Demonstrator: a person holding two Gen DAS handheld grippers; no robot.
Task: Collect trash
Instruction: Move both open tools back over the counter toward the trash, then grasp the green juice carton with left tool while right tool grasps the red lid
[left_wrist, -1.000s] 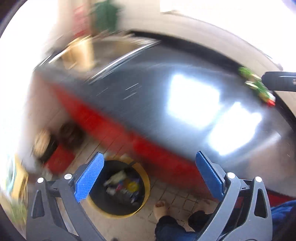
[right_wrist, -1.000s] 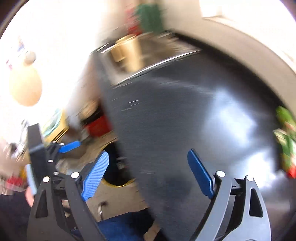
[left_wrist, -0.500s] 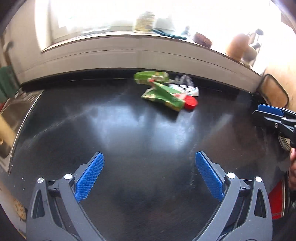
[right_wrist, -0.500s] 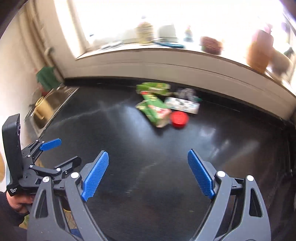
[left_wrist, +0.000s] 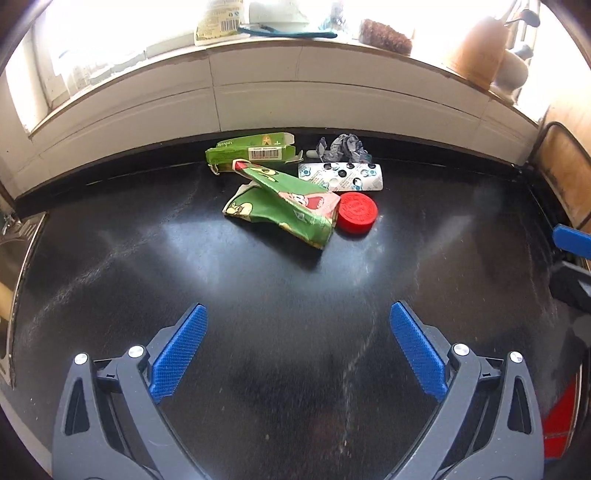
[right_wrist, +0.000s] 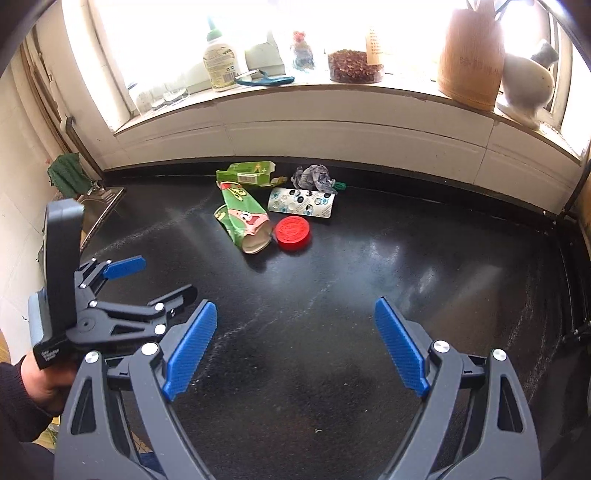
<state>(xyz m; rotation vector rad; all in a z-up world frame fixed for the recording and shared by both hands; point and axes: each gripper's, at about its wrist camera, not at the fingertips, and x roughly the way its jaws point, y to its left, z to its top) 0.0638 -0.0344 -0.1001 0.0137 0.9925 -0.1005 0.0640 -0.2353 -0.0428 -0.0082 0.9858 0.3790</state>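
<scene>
A pile of trash lies at the back of the black counter (left_wrist: 295, 295): a crushed green juice carton (left_wrist: 284, 206) (right_wrist: 242, 219), a flat green box (left_wrist: 251, 151) (right_wrist: 247, 173), a red lid (left_wrist: 356, 212) (right_wrist: 293, 229), a blister pack (left_wrist: 340, 177) (right_wrist: 301, 203) and a crumpled grey wrapper (left_wrist: 343, 147) (right_wrist: 314, 177). My left gripper (left_wrist: 295, 347) is open and empty, well short of the pile; it also shows in the right wrist view (right_wrist: 147, 280). My right gripper (right_wrist: 295, 343) is open and empty, near the front of the counter.
A white tiled backsplash (right_wrist: 332, 136) runs behind the counter. The window sill (right_wrist: 314, 83) holds a bottle, jars and a wooden block. A steel sink (right_wrist: 99, 206) lies at the left end. A wire rack (left_wrist: 561, 173) stands at the right end.
Both grippers have swung from the sink and floor bin at the left to face the trash pile, and have moved closer to it. Both stay open.
</scene>
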